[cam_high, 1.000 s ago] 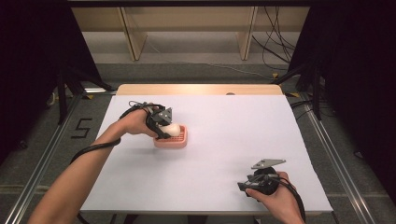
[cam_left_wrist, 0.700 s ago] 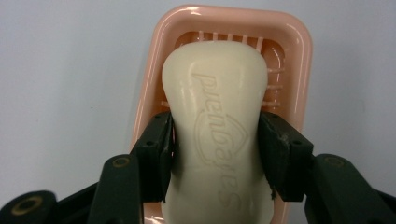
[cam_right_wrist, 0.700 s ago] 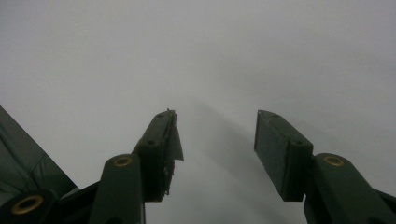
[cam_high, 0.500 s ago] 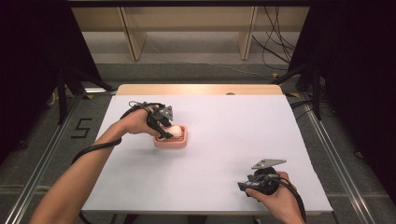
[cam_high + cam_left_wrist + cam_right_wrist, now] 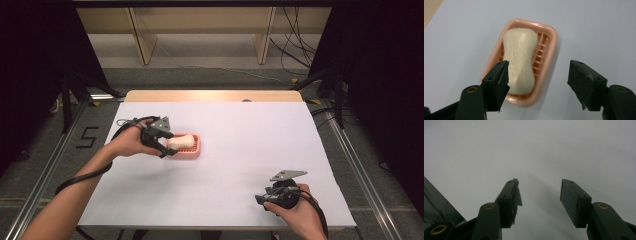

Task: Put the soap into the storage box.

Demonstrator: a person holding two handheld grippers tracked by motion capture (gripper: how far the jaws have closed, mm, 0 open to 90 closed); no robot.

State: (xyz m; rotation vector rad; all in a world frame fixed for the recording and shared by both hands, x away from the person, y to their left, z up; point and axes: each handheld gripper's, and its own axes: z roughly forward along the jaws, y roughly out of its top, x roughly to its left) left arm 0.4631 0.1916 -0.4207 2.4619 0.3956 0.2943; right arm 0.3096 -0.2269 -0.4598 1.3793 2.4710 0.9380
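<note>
Soap bar (image 5: 180, 143) lying in the pink soap dish (image 5: 196, 150), set on the white bench (image 5: 240, 150) in its left half, nearer the far edge than the near one. Long axis of bar and dish alike running across the bench, roughly parallel to the far edge; in the left gripper view that same axis runs away from the camera, straight along the line of the jaws.

Left gripper (image 5: 161, 141) just beside the dish at its left end, jaws having just been opening and now spread wide, gripping nothing. In the left gripper view, left gripper (image 5: 537, 72) with one pad (image 5: 502, 75) overlapping the near end of the soap bar (image 5: 520, 58) in the picture, the other pad clear of the soap dish (image 5: 550, 40) over bare bench; contact on the near side not certain, probably none.

Right gripper (image 5: 265, 199) resting near the near right corner, well apart from the dish, jaws parted, nothing but blank bench between them in the right gripper view (image 5: 540, 192).

Left hand by far the nearer. Likely call for any coming move: withdrawal back along the bar's long axis, away from the dish, leaving the soap seated.
</note>
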